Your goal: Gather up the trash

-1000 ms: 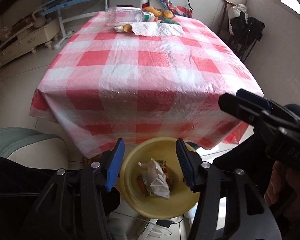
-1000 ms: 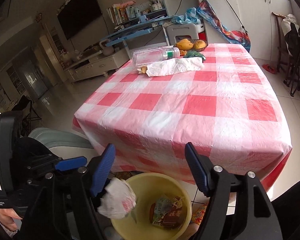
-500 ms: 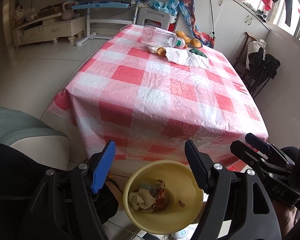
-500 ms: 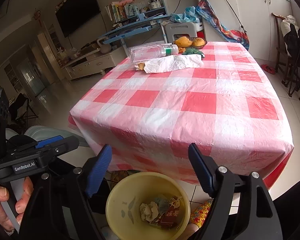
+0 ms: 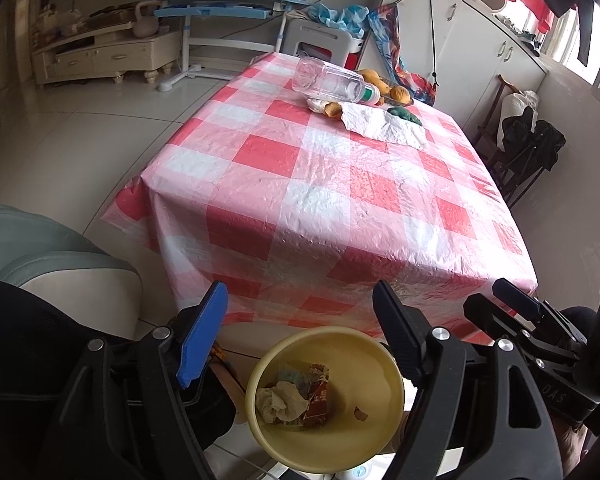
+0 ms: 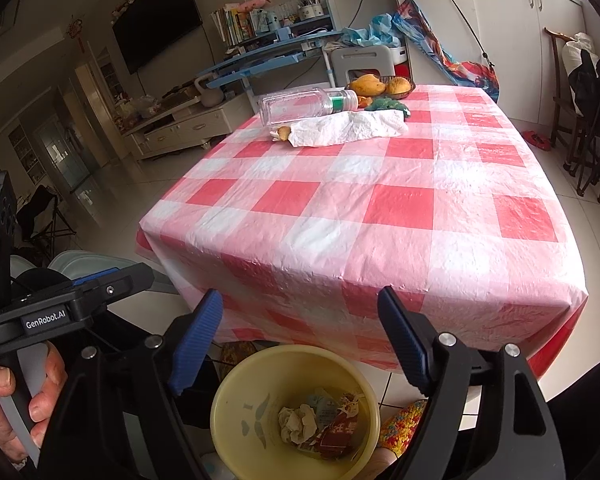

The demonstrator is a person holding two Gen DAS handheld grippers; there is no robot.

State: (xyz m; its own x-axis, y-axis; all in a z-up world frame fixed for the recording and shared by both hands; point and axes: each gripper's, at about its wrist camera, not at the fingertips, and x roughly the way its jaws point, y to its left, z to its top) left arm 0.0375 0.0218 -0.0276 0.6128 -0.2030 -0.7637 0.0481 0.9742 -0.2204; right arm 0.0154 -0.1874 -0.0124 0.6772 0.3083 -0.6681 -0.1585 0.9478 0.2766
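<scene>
A yellow bin [image 5: 380, 432] [image 6: 236, 400] stands on the floor at the table's near edge, holding crumpled paper [image 5: 278, 400] [image 6: 298, 422] and a red wrapper [image 6: 336, 432]. My left gripper [image 5: 300, 316] is open and empty above the bin. My right gripper [image 6: 300, 320] is open and empty above it too. At the far end of the red-checked table [image 5: 340, 200] [image 6: 380, 208] lie a clear plastic bottle [image 5: 332, 82] [image 6: 304, 106], a white paper sheet [image 5: 384, 126] [image 6: 344, 130] and a food scrap [image 5: 332, 109] [image 6: 283, 133].
A bowl of yellow fruit [image 6: 380, 85] and a green item [image 6: 388, 104] sit behind the bottle. A pale green seat [image 5: 40, 252] is left of the table. Dark folded chairs [image 6: 592, 120] stand at the right wall. A blue desk [image 6: 276, 52] is behind.
A white wad that hung at my right gripper's left finger a second ago now lies in the bin. Both grippers have opened wider and lifted back from the bin.
</scene>
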